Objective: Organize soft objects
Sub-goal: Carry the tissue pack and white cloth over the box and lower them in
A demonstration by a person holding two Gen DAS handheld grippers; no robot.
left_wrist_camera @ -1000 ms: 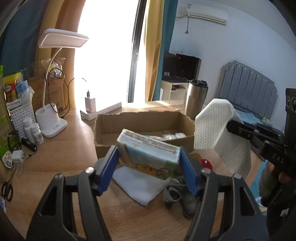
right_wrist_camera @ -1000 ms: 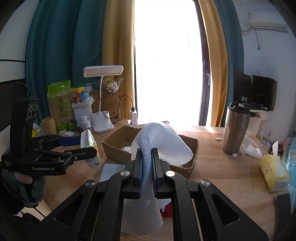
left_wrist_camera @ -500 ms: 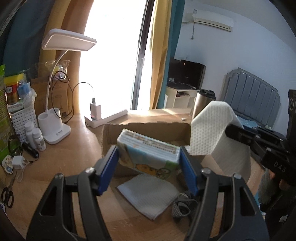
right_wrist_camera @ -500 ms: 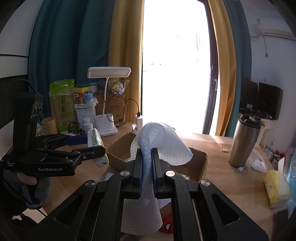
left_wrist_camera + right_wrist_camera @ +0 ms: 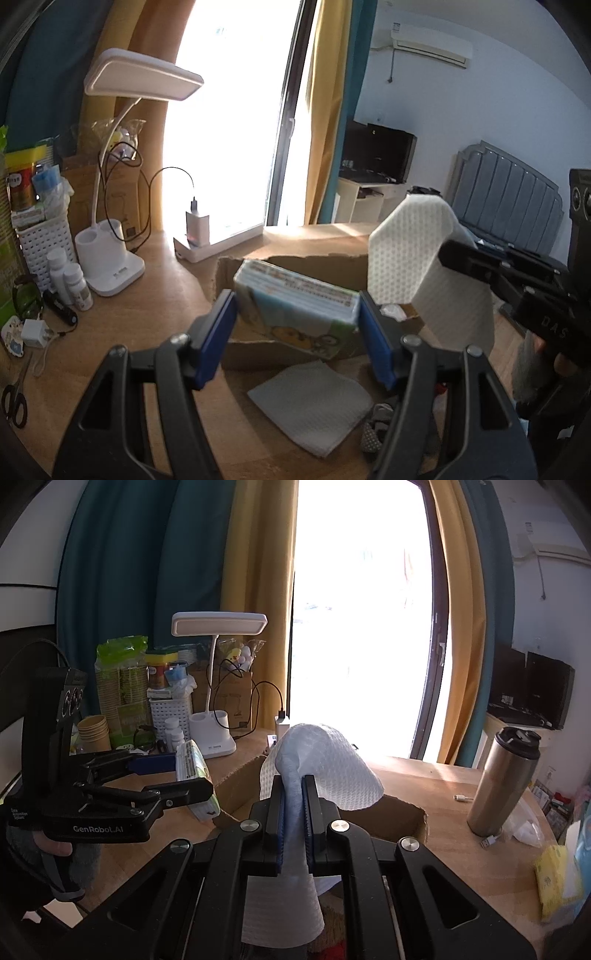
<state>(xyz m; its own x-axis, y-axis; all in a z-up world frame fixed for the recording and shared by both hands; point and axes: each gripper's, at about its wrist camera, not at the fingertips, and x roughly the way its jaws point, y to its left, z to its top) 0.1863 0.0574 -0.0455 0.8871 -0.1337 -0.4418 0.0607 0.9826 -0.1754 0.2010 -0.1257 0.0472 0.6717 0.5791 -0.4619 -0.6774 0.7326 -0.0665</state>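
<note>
Both grippers have been carried closer to the cardboard box (image 5: 317, 258) since the earlier frames. A tissue pack (image 5: 299, 314) is clamped between the widely spread fingers of the left gripper (image 5: 297, 332), held above the box's near wall. A white cloth (image 5: 317, 764) is pinched in the nearly closed right gripper (image 5: 294, 812) and hangs limp over the box. Its trailing end could catch the box rim and spill outside. The cloth looks dimpled and thin; the pack is printed with a cartoon.
</note>
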